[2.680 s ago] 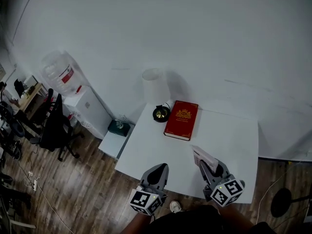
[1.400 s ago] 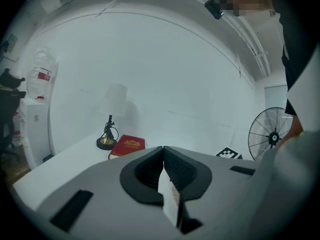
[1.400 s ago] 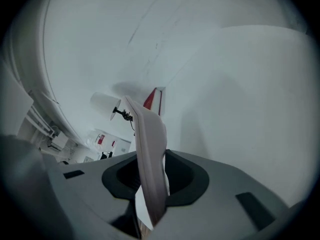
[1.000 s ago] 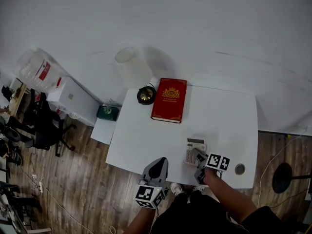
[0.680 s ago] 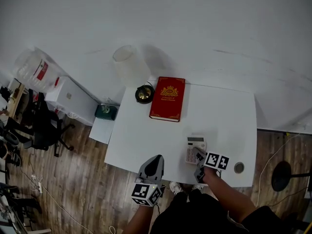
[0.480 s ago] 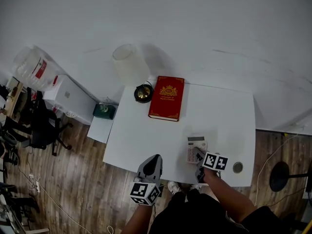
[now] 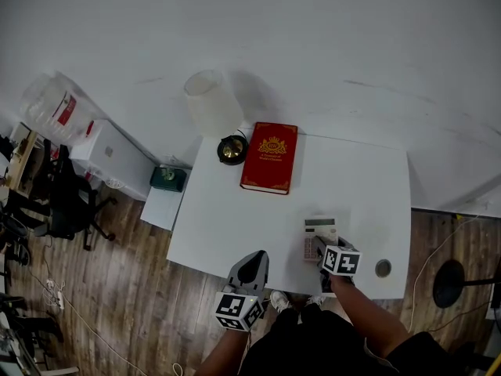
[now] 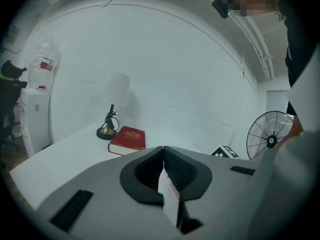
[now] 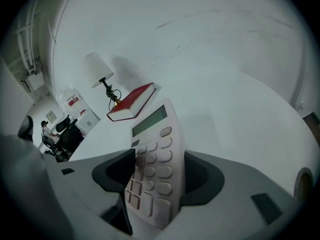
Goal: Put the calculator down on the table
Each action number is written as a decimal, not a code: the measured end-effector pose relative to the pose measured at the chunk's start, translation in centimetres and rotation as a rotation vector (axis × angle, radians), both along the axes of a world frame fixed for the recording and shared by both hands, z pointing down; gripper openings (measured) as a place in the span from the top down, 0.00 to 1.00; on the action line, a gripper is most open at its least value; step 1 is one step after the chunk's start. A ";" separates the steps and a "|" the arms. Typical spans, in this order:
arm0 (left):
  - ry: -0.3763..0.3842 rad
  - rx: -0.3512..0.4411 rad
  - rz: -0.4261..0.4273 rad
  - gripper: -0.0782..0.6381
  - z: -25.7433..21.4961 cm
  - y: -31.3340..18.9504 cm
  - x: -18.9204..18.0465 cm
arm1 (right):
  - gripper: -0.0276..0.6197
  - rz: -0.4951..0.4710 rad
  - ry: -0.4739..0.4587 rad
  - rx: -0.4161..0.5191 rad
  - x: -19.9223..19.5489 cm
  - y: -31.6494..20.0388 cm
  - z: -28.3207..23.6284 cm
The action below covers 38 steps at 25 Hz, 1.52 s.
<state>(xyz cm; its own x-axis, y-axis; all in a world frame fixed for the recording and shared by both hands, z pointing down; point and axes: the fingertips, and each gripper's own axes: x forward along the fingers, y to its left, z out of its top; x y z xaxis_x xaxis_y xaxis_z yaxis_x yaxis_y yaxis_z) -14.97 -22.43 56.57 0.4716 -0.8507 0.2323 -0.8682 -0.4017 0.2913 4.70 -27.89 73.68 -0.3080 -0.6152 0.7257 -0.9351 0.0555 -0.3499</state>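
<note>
The pale calculator [image 7: 318,236] lies on the white table [image 7: 360,186] near its front edge, display end away from me. My right gripper [image 7: 322,251] sits at its near end, pointing down at the table. In the right gripper view the calculator [image 9: 155,159] stands tilted between the jaws, which are opening, with a dark gap beside its left edge. My left gripper [image 7: 254,263] hovers off the front edge of the table, left of the calculator. Its jaws [image 8: 163,150] meet at the tips and hold nothing.
A red book [image 7: 270,157] lies at the back of the table beside a lamp [image 7: 213,106] with a white shade and brass base. A round cable hole [image 7: 383,268] is at the front right corner. Left of the table are a water dispenser [image 7: 61,110] and an office chair [image 7: 66,206].
The calculator came down from the air at the table's front edge onto the tabletop. Over the last second the right gripper rolled and its cube shifted slightly; the left gripper barely moved.
</note>
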 end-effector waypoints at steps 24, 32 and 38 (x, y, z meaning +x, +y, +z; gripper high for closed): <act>0.014 -0.003 0.091 0.86 -0.5 0.1 3.7 | 0.51 -0.086 0.065 0.248 0.9 -0.9 -9.3; -0.010 0.056 0.104 0.86 -2.7 -0.8 4.7 | 0.72 -0.165 0.124 0.524 0.1 -1.1 -19.6; -0.033 0.090 0.099 0.86 -4.4 -1.5 5.0 | 0.93 -0.179 0.133 0.678 0.0 -0.4 -24.9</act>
<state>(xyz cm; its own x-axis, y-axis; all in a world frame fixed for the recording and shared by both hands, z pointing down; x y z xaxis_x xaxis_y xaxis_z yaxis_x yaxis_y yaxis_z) -9.94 -23.91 52.12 0.5473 -0.8186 0.1742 -0.8317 -0.5087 0.2225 4.70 -28.26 48.81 -0.3820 -0.8924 0.2401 -0.9236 0.3773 -0.0675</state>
